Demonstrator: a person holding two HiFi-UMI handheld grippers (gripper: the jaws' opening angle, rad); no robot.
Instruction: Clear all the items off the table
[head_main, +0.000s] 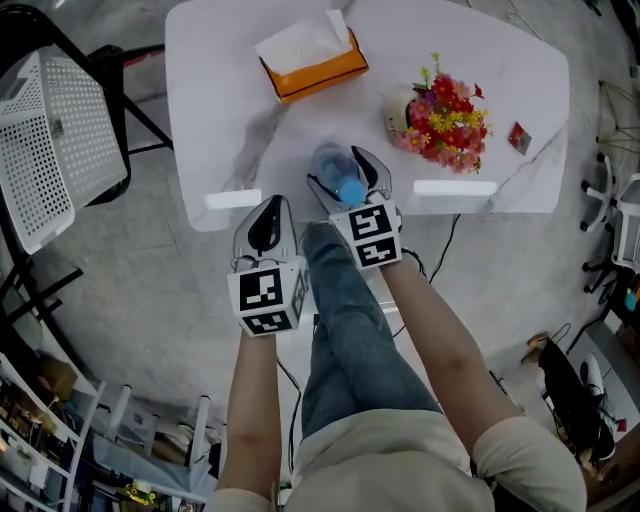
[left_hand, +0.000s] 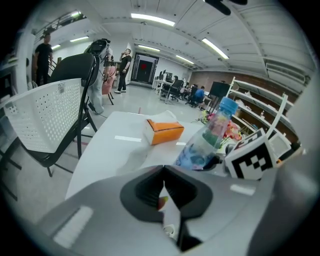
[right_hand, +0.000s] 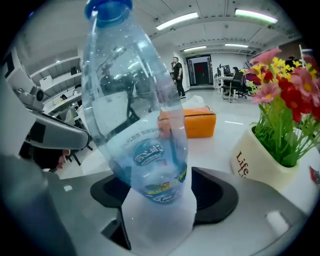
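Observation:
A clear water bottle (head_main: 333, 168) with a blue cap stands near the front edge of the white table (head_main: 215, 110). My right gripper (head_main: 346, 178) is open, and the water bottle (right_hand: 142, 135) sits between its jaws, leaning left in that view. The pads lie close beside the bottle without squeezing it. My left gripper (head_main: 268, 212) hangs just off the table's front edge, left of the bottle. The left gripper (left_hand: 162, 187) is shut, its pads meeting with nothing held. An orange tissue box (head_main: 312, 60) sits at the table's far side.
A cream pot of red and yellow flowers (head_main: 445, 120) stands right of the bottle, with a small red item (head_main: 519, 138) beyond it. A white perforated chair (head_main: 60, 140) stands left of the table. Cables and an office chair are on the floor at right.

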